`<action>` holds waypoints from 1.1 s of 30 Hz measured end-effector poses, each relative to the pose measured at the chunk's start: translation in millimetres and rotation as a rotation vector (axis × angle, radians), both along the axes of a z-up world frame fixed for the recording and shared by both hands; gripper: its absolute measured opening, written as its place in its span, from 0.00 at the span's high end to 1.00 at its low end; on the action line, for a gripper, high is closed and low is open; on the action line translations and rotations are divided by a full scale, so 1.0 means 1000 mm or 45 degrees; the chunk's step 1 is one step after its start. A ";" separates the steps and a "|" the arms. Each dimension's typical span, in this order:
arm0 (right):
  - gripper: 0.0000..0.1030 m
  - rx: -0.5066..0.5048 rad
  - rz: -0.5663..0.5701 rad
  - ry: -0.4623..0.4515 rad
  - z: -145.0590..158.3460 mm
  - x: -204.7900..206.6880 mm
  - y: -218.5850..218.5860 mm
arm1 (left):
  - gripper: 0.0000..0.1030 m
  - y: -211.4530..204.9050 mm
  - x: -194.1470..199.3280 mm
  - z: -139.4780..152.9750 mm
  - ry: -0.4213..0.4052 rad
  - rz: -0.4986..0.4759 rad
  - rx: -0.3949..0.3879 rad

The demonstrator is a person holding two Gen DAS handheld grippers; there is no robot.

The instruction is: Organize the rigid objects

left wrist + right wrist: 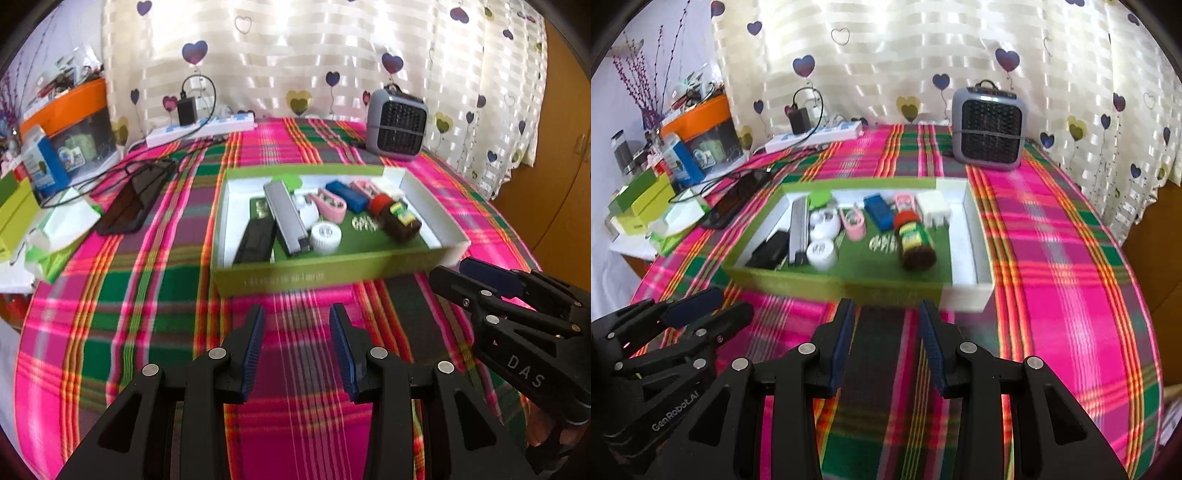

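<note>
A shallow green box (280, 278) (827, 286) sits mid-table and holds several small objects: a grey bar (286, 218), a black case (256, 242), a white round lid (325, 238) (822, 254), a brown jar with a red cap (397, 216) (913, 242), a blue block (347, 194) (879, 212), pink clips (330, 204). My left gripper (297, 326) hovers over the cloth just in front of the box, open and empty. My right gripper (886, 321) stands beside it, to its right, also open with nothing between its pads. Each gripper shows at the edge of the other's view.
A plaid pink-and-green cloth (1052, 258) covers the table. A grey fan heater (397, 123) (988, 127) stands at the back, a power strip with a charger (201, 127) to its left. A black phone (131, 205) and stacked boxes (22, 214) crowd the left side.
</note>
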State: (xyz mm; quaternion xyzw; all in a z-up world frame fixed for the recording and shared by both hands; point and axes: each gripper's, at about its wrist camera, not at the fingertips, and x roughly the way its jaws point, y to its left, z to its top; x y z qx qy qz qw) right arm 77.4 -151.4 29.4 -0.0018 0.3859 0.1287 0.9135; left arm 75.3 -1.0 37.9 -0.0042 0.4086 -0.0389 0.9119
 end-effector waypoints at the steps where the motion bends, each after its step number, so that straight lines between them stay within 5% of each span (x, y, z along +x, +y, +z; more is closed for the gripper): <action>1: 0.64 0.006 0.001 0.007 -0.001 -0.002 0.000 | 0.66 -0.001 -0.001 -0.002 0.008 0.001 0.006; 18: 0.63 -0.045 -0.055 0.057 -0.025 -0.015 -0.003 | 0.66 -0.009 -0.009 -0.028 0.080 0.004 0.011; 33: 0.61 -0.089 -0.056 0.060 -0.036 -0.017 0.000 | 0.65 -0.014 -0.012 -0.030 0.035 0.043 0.035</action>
